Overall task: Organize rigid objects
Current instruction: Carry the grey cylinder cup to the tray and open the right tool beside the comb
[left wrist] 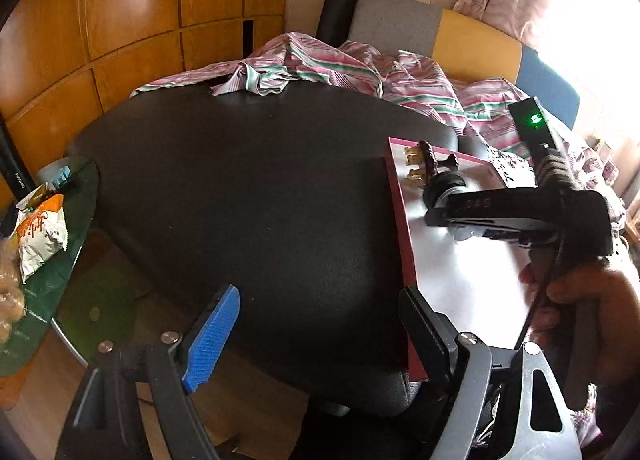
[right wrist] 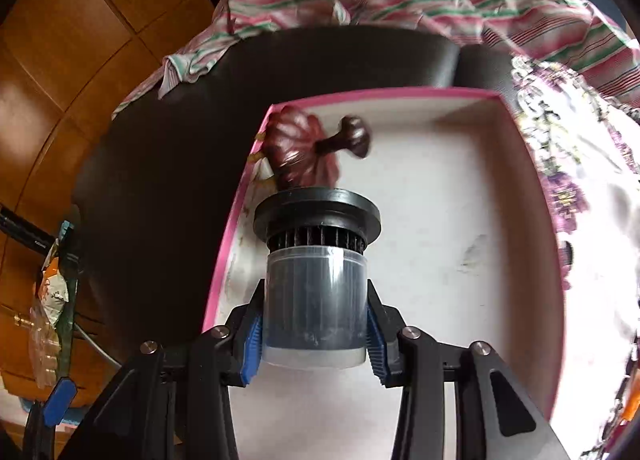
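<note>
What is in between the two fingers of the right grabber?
A round filter, clear cup with a black pleated part and rim, sits clamped between the right gripper's blue pads. The right wrist view shows it, above the pink-edged box.

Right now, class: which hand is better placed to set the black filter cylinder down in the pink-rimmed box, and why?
The right. The right gripper is already shut on the filter cylinder, above the box floor near the dark figurine. The left gripper is open and empty over the black table.
</note>
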Tool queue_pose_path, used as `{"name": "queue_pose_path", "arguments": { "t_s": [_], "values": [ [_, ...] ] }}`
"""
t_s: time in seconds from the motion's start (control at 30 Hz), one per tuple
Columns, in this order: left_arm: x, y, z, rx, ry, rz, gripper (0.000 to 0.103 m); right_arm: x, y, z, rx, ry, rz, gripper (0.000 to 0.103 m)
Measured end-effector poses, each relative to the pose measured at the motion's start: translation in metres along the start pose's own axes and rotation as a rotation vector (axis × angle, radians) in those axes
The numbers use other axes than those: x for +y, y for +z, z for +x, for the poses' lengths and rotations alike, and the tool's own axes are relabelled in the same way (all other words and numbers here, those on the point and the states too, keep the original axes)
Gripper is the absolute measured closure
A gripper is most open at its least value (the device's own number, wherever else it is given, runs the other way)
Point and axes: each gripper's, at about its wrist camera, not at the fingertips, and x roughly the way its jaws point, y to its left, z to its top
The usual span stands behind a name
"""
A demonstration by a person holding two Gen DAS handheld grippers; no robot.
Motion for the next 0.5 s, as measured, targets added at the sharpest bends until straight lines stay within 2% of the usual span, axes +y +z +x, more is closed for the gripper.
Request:
{"name": "queue_pose_path", "arguments": {
  "t_s": [0.23, 0.5],
  "values": [
    [0.008, 0.000, 0.000, 0.008, 0.006, -0.026, 0.021, 0.008, -0.004, -0.002, -0.008, 0.050, -0.025, 0.058],
    [0.020, 0.006, -0.013, -0.023, -0.034, -0.082, 0.021, 0.011, -0.022, -0.036, -0.112, 0.022, -0.073, 0.057]
  ]
}}
